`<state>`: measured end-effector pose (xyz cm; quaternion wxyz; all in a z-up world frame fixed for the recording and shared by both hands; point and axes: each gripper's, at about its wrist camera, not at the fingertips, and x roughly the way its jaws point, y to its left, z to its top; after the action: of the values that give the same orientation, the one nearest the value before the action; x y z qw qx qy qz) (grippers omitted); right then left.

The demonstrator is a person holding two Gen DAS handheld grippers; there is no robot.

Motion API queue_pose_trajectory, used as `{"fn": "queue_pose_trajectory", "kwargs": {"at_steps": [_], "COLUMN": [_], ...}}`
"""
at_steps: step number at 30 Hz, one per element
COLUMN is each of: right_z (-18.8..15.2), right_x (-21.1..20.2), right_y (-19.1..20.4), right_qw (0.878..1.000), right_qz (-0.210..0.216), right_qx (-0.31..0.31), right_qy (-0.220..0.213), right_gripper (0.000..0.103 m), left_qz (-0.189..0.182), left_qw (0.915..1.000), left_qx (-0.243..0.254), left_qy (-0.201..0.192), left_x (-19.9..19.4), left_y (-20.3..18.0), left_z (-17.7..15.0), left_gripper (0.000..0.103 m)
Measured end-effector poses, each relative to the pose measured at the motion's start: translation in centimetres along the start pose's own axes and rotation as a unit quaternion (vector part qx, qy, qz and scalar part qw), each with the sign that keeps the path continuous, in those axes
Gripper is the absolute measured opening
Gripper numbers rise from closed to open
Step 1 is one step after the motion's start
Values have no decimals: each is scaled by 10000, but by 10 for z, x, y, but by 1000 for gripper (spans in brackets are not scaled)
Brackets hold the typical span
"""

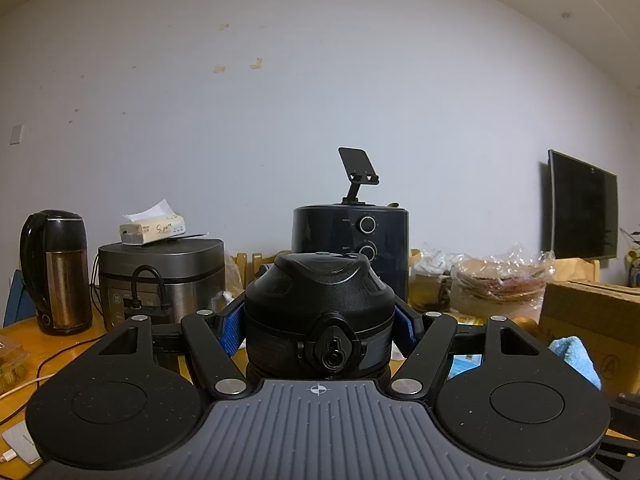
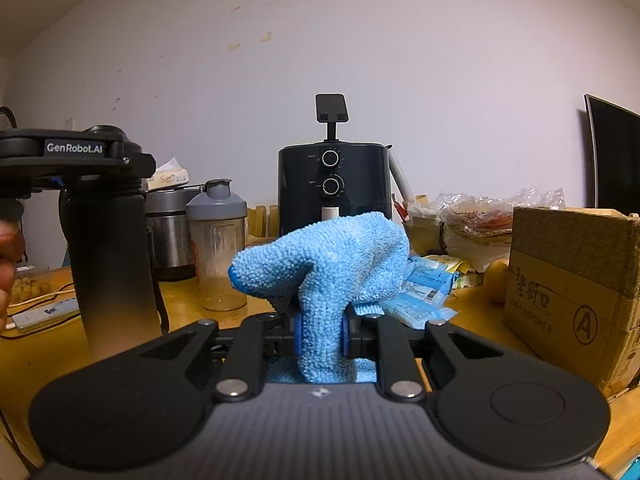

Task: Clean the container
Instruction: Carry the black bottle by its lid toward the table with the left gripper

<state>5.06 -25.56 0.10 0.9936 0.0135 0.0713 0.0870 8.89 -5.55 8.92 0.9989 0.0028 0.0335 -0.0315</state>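
A black bottle with a domed lid and a front latch stands upright between the blue-padded fingers of my left gripper, which is shut on it just below the lid. In the right wrist view the same black bottle rises at the left, with the left gripper's body on top of it. My right gripper is shut on a light blue microfibre cloth, bunched and bulging above the pads. The cloth also peeks in at the right of the left wrist view, apart from the bottle.
A wooden table carries a black air fryer, a rice cooker, a kettle, a grey-lidded clear shaker, a cardboard box, blue packets and bagged food. A hand shows at the left edge.
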Motion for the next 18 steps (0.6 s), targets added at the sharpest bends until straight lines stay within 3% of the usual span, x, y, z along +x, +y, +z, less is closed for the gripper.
{"fn": "queue_pose_trajectory", "kwargs": {"at_steps": [11, 18], "right_z": [-2, -2], "right_x": [2, 2], "right_y": [3, 4], "right_qw": [10000, 10000], "right_qz": [31, 31], "right_qx": [1, 15], "right_qy": [42, 50], "right_gripper": [14, 14], "left_qz": [-153, -333], "left_qw": [9998, 9990], "left_qx": [-72, -70], "left_qy": [-44, -273], "left_x": [2, 4], "left_y": [1, -3], "left_z": [-1, 12], "left_gripper": [68, 68]}}
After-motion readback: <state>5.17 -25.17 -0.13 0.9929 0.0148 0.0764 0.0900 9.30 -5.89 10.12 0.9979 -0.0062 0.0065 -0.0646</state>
